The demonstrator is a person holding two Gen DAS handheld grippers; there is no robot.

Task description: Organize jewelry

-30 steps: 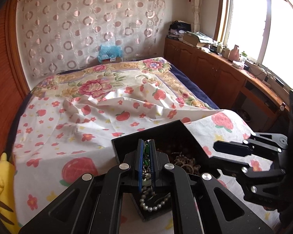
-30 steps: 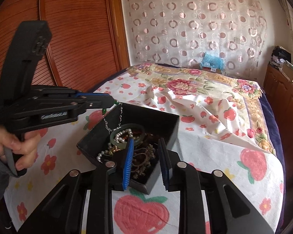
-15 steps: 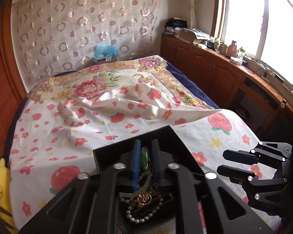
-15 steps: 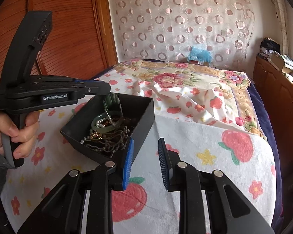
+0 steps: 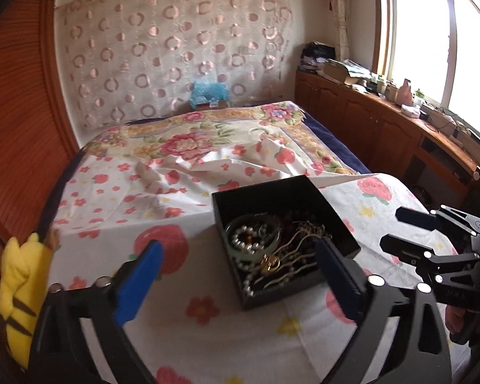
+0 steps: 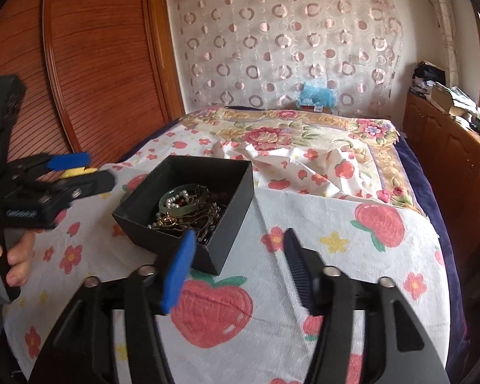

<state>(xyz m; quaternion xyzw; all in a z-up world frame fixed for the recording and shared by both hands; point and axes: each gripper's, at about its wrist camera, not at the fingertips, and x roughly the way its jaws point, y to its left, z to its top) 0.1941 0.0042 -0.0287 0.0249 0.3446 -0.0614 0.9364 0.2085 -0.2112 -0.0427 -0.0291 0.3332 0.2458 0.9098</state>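
A black open box (image 5: 265,192) sits on the flowered bedsheet; it also shows in the right wrist view (image 6: 230,188). Inside lie a pearl string (image 5: 244,240), a pale green bangle (image 6: 169,206), a gold pendant (image 5: 270,260) and tangled chains. My left gripper (image 5: 240,275) is wide open and empty, pulled back in front of the box. My right gripper (image 6: 240,265) is open and empty, just in front of the box's near corner. The left gripper also shows in the right wrist view (image 6: 80,172), left of the box.
A yellow plush toy (image 5: 19,281) lies at the bed's left edge. A wooden wardrobe (image 6: 96,64) stands left of the bed. A wooden cabinet (image 5: 384,121) with clutter runs under the window on the right. A rumpled floral quilt (image 5: 208,140) covers the far bed.
My left gripper let go of the green jewelry into the box, opened wide and drew back. My right gripper opened wider and drew back a little.
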